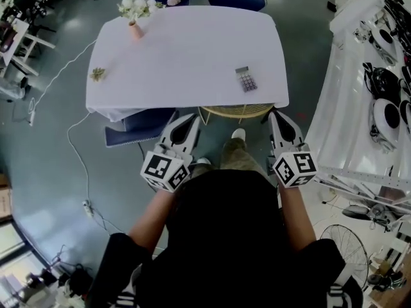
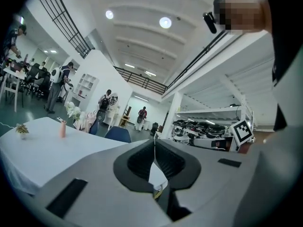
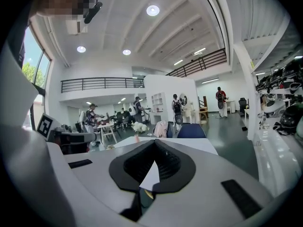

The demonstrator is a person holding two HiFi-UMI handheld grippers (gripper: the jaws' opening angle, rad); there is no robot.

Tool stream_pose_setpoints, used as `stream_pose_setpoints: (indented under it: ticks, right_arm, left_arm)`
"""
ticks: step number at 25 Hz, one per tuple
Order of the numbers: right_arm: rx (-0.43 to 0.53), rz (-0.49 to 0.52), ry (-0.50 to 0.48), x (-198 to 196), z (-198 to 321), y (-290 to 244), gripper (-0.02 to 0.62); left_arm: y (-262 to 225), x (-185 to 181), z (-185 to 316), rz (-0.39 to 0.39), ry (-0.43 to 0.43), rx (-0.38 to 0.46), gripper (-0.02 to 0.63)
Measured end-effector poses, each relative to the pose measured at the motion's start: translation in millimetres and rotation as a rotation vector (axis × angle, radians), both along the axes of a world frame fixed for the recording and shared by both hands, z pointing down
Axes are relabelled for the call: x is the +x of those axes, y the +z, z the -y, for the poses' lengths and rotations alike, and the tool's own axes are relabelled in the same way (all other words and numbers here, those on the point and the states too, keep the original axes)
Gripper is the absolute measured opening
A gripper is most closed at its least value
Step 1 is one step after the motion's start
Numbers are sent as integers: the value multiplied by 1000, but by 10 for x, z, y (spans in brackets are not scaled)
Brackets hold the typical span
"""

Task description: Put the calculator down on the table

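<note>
The calculator [image 1: 246,79] lies flat on the tabletop [image 1: 186,56] — the task looks done; left claw [image 1: 190,119] and right claw [image 1: 279,115] are both closed, empty, well apart from it

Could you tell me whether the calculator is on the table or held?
On the table: the calculator lies flat on it, clear of the left tool and right tool.

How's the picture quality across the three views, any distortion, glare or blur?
Head view: wide-angle bend at the edges, even light, the calculator on the white table reads sharp. Left gripper view: round fisheye with dark corners, ceiling lamps flare, the left claw up close looks soft. Right gripper view: same fisheye, one lamp flares, window bright at left.
</note>
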State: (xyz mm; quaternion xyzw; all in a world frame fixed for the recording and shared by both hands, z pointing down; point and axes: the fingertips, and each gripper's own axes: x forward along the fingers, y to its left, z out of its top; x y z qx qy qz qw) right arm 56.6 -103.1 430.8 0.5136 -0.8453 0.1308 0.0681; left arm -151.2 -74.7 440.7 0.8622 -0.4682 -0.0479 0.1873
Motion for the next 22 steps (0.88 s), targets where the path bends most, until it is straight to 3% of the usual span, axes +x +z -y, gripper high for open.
stream_pose_setpoints:
  ticks: [12,22]
  right_arm:
    - [6,-39,8,241,239,24,-3]
    - [-1,-31,-18,473,689,24,-3]
  left_arm:
    - [-59,152,289,24,-20,12,9]
    - [69,339,664,47,-34,-38,9]
